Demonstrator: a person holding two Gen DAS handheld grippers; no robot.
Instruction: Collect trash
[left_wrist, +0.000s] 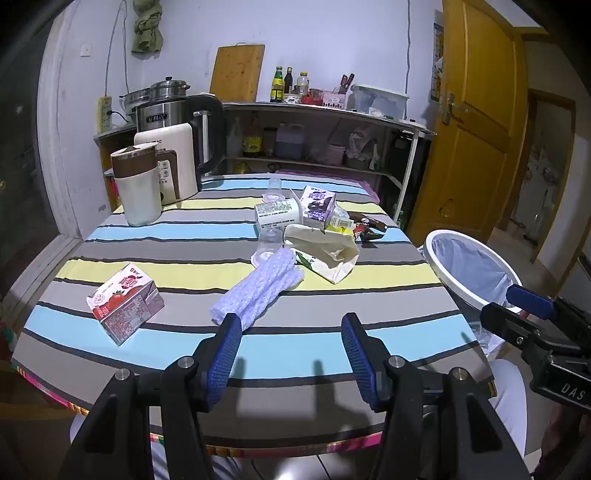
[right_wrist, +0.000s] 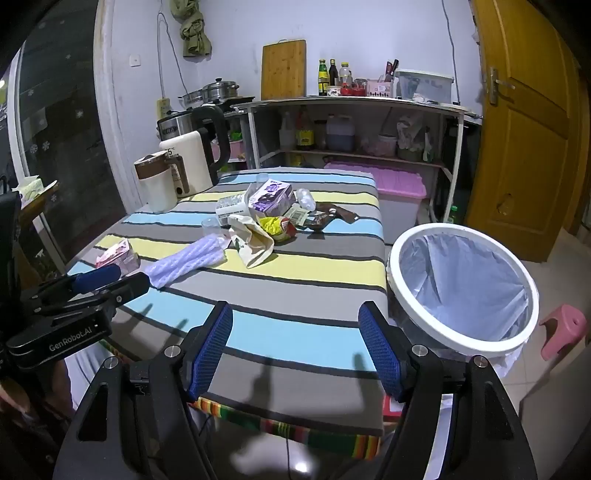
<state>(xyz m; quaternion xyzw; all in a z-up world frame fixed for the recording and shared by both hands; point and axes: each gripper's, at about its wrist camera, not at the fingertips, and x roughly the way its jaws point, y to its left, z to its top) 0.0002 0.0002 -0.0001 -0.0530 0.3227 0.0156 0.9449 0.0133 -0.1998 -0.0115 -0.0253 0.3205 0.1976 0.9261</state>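
A striped cloth in grey, pale blue and pale yellow bands covers the tabletop (left_wrist: 184, 232), and the trash lies scattered over it. Near the left edge rests 1 pink carton (left_wrist: 125, 306), a boxy paper pack printed with strawberries, tipped on a side. Toward the middle lies 1 foam net sleeve (left_wrist: 258, 288), a soft white tube with a knobbly mesh texture, flattened and lying diagonally. Just beyond it sits 1 crumpled paper bag (left_wrist: 325, 254), cream and creased, its mouth gaping toward the right edge. 2 clear plastic cups show: 1 upturned cup (left_wrist: 267, 245) touching the sleeve's far end, another (left_wrist: 275, 184) near the far edge. Behind the bag cluster 1 white tub (left_wrist: 279, 214) lying on its side, 1 purple carton (left_wrist: 317, 206) and a few shiny wrappers (left_wrist: 364, 227) in yellow, red and brown near the right edge. At the far left corner stand a cream jug with a brown band (left_wrist: 136, 188) and 2 kettles, 1 cream and 1 steel. Off the right edge stands 1 round bin (right_wrist: 463, 291) with a white rim and a thin bluish liner. The left gripper (left_wrist: 291, 354) hovers over the near edge, its ribbed blue pads parted around nothing. The right gripper (right_wrist: 295, 347) likewise stands wide apart and empty, over the near right corner beside the bin.
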